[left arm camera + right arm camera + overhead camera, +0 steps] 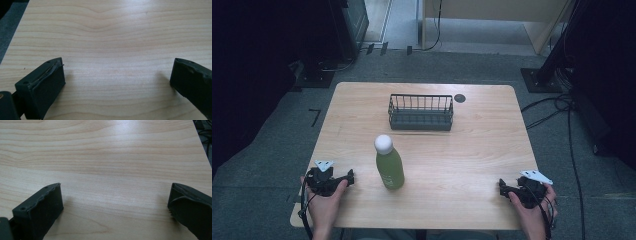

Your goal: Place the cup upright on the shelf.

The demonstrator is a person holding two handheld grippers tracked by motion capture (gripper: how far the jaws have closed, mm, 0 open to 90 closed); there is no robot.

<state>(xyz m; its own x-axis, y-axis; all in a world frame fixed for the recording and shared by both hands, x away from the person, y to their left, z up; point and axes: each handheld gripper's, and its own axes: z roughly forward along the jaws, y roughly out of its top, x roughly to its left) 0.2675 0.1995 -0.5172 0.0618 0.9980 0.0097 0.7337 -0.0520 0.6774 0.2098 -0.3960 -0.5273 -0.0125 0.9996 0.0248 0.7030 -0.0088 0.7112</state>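
- High view: nearest the camera, the person's two hands rest at the near edge of the worktop (472, 150), each holding a claw. The left claw (348, 177) lies at the near left corner and points toward the green bottle (390, 167), which stands upright with its white cap (383, 144) on, just beside that claw but not touching it.
- The right claw (503, 187) sits at the near right corner, well apart from the bottle.
- Beyond the bottle, toward the far edge, stands an empty dark wire basket (420, 113), with a small dark round spot (460, 98) on the wood near its right end.
- Left gripper view: the left claw (117, 72) has its jaws spread wide, with bare wood between them and nothing held.
- Right gripper view: the right claw (115, 195) is likewise spread wide over bare wood, holding nothing.
- Step in hand, as I judge it: the start, before any reach; nothing is gripped and the bottle has not been touched.
- The next move probably calls for the left claw, being closest, to move to the bottle's body and close on it below the cap, squarely enough that the tall bottle does not tip. The basket looks the likely destination, though that is a guess.
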